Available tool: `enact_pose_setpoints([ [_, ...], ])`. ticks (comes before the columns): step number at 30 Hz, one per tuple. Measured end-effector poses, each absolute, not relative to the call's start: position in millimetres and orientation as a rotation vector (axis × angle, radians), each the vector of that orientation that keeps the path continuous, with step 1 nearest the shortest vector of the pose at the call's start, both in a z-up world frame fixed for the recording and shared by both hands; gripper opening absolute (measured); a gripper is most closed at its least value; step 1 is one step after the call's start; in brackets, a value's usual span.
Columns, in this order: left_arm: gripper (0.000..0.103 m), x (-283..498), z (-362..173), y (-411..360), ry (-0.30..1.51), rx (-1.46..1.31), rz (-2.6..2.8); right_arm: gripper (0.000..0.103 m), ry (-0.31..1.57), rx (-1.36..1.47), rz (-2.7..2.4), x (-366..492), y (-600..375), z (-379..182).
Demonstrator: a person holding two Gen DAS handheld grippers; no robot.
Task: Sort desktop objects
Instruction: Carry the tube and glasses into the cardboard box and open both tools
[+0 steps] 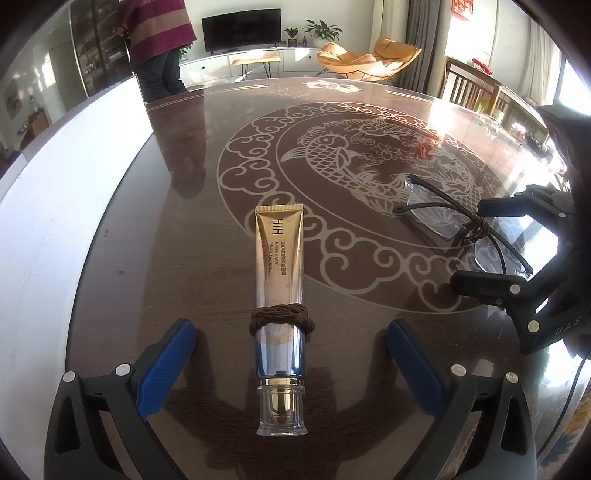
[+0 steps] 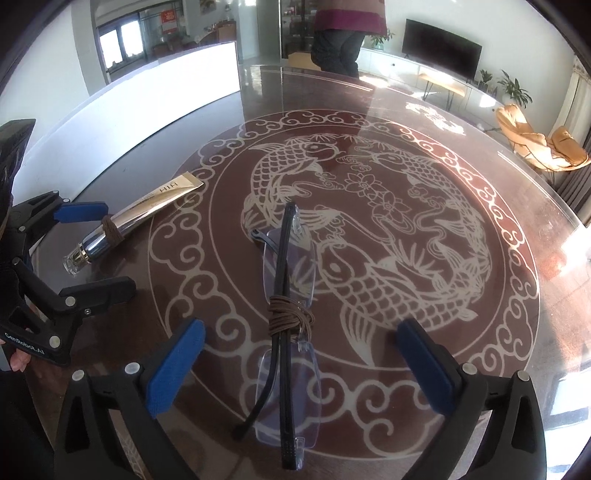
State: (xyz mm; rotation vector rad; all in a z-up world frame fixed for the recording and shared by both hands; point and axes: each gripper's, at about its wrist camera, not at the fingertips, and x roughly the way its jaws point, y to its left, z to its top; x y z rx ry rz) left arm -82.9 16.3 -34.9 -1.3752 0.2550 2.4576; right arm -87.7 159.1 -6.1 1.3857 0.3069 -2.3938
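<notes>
Glasses (image 2: 288,325) lie folded on the dark table (image 2: 480,350), straight ahead of the right gripper (image 2: 301,365), with the nearer lens between its blue pads (image 2: 177,365) and touching neither. Its jaws stand wide, so nothing is held. A brown cord (image 2: 290,317) is knotted round the folded temples just past the fingertips, probably to keep the frame bundled and give it a thicker spot to grip.

In the left wrist view, the cream tube (image 1: 280,288) likewise lies lengthwise between the left gripper's (image 1: 291,354) spread pads (image 1: 166,363), clear cap nearest, gold crimped end pointing away. Another brown cord wrap (image 1: 282,319) sits round its middle just ahead of the fingertips. This gripper, too, grips nothing.

Both grippers sit side by side, each centred over its own object, which suggests both items are lined up for a pick or have just been set down; I cannot tell which.

Beyond the tube, to the left of the fingers, a white board (image 1: 66,192) stands along the table edge. Farther off, a person in a striped top (image 1: 159,29) stands past the table, well clear of it. Nothing blocks either object.
</notes>
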Motion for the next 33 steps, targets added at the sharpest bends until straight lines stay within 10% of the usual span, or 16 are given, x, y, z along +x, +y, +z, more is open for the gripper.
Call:
enact_pose_setpoints([
  [3,0.1,-84,-34,16,0.272,-1.413,2.431,0.072,0.335,1.453,-2.341,-93,154,3],
  [5,0.041,-78,-26,14,0.262,-1.335,2.457,0.012,0.334,1.491,-2.339,-96,153,11],
  [6,0.029,-77,-24,12,0.266,-1.334,2.453,0.012,0.335,1.522,-2.334,-97,152,13],
  [33,0.028,32,123,-134,-0.174,-0.921,2.739,0.012,0.259,1.238,-2.252,-42,79,115],
])
